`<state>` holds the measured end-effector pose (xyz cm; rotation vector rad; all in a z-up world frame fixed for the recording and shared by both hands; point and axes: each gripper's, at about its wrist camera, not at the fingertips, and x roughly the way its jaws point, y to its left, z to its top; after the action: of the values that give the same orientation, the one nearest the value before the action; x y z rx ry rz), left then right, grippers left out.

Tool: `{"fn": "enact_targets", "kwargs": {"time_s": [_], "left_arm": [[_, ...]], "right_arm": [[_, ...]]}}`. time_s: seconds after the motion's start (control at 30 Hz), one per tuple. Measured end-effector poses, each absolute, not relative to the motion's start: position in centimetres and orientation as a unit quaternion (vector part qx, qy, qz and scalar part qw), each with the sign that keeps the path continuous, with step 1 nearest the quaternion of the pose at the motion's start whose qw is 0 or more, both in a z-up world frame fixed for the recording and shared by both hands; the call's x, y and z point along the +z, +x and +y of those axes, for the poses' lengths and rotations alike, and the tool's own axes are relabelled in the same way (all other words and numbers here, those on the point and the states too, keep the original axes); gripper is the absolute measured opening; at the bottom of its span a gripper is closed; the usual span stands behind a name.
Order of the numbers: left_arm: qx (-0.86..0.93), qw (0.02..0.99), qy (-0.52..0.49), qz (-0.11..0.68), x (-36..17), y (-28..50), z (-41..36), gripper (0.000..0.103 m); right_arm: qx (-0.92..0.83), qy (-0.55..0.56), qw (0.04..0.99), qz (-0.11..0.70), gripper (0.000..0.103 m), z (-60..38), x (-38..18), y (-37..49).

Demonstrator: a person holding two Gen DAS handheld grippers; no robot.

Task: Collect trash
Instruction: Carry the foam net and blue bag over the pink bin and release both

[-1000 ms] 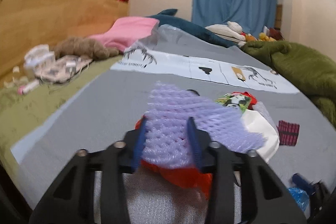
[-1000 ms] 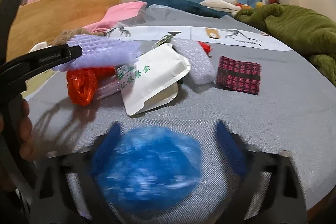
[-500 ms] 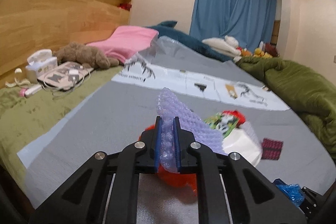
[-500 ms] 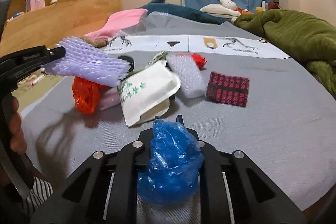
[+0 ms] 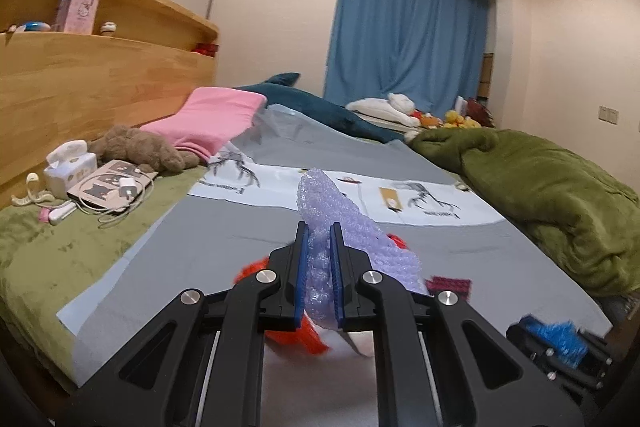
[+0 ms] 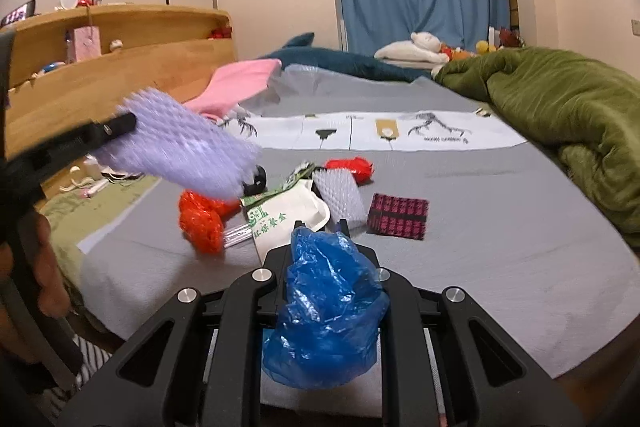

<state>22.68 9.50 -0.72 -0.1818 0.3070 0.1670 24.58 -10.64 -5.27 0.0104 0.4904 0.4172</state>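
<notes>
dim warm indoor light, fisheye-bent edges, dark corner vignetting, slight motion blur.

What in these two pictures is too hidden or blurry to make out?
- Left wrist view: the red netting is mostly hidden behind the left gripper and its purple foam net.
- Right wrist view: the purple foam net is smeared by motion.
- Right wrist view: the blue plastic bag hides the right gripper fingertips.
</notes>
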Motion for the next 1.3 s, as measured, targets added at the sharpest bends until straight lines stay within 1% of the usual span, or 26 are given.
{"fn": "enact_targets", "kwargs": {"time_s": [0.17, 0.47, 0.83, 1.17, 1.3], "left_arm": [[0.048, 0.981, -0.097, 0.164, -0.5, 20.5, 7.4, 0.011], [-0.013, 0.982, -0.077, 0.171, -0.7, 17.3, 2.7, 0.011], [-0.096, 0.971, -0.030, 0.216, -3.6, 14.3, -3.0, 0.011], [-0.155, 0.958, 0.015, 0.242, -6.0, 13.1, -8.1, 0.011], [-0.175, 0.951, 0.028, 0.255, -7.0, 13.1, -9.9, 0.011]], "right_arm": [[0.198, 0.014, 0.951, 0.236, 0.016, -13.2, -3.5, 21.5], [0.157, 0.032, 0.958, 0.237, 0.016, -18.2, -3.3, 16.4], [0.107, 0.052, 0.954, 0.276, 0.016, -23.8, -5.5, 12.1], [0.074, 0.055, 0.949, 0.300, 0.016, -26.8, -7.7, 9.7], [0.062, 0.058, 0.943, 0.321, 0.017, -27.6, -9.2, 9.3]]}}
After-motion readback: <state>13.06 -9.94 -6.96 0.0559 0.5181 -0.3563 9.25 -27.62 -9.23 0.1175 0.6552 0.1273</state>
